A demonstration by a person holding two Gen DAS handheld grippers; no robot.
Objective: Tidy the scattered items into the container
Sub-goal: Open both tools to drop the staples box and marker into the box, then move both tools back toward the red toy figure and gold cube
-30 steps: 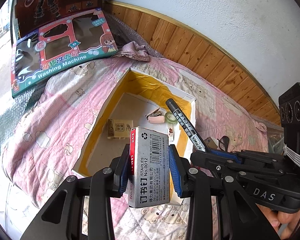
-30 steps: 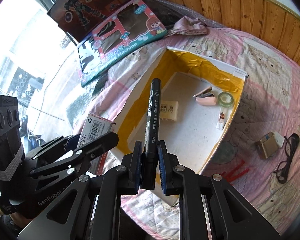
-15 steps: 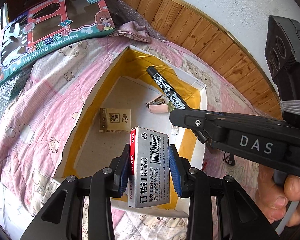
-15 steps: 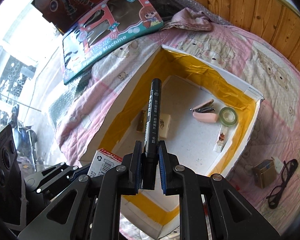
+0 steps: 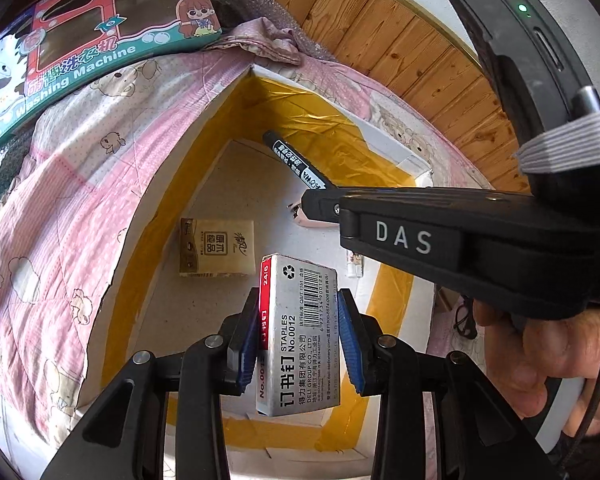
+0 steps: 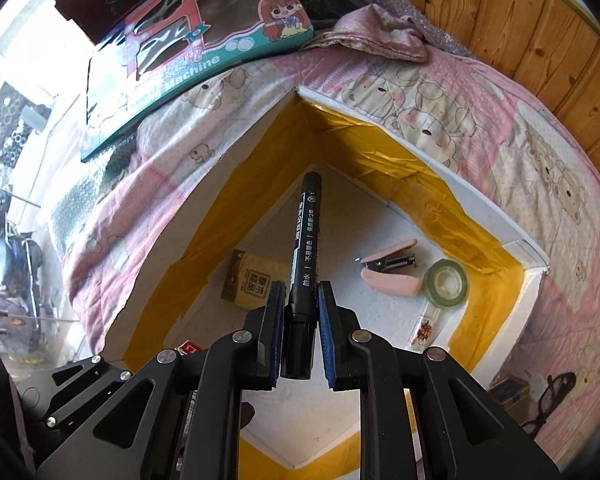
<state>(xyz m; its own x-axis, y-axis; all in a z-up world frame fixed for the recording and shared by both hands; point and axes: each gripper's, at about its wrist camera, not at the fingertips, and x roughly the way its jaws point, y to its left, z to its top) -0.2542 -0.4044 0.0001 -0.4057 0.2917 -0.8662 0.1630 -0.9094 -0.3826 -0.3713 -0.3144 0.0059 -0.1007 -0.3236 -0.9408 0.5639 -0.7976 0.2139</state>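
The container is a white box (image 5: 188,148) (image 6: 512,240) lined with yellow tape, lying on a pink quilt. My left gripper (image 5: 298,340) is shut on a grey staples box (image 5: 300,336), held over the container's near end. My right gripper (image 6: 300,332) is shut on a black marker (image 6: 306,240) that points into the container; in the left wrist view the marker (image 5: 296,160) sticks out from the right gripper's dark body. On the container floor lie a tan tissue pack (image 5: 216,248) (image 6: 252,284), a pink stapler (image 6: 392,272), a green tape roll (image 6: 446,284) and a small clear packet (image 6: 422,326).
A toy washing-machine carton (image 5: 100,44) (image 6: 204,52) leans at the far left of the bed. Wood panelling (image 5: 400,52) runs behind. On the quilt to the right of the container lie a small olive box (image 6: 508,394) and black glasses (image 6: 552,400). A person's hand (image 5: 540,360) holds the right gripper.
Both grippers have moved forward and lower over the container, which now fills both views. The marker's tip has gone deeper toward the far corner. Both grips are unchanged.
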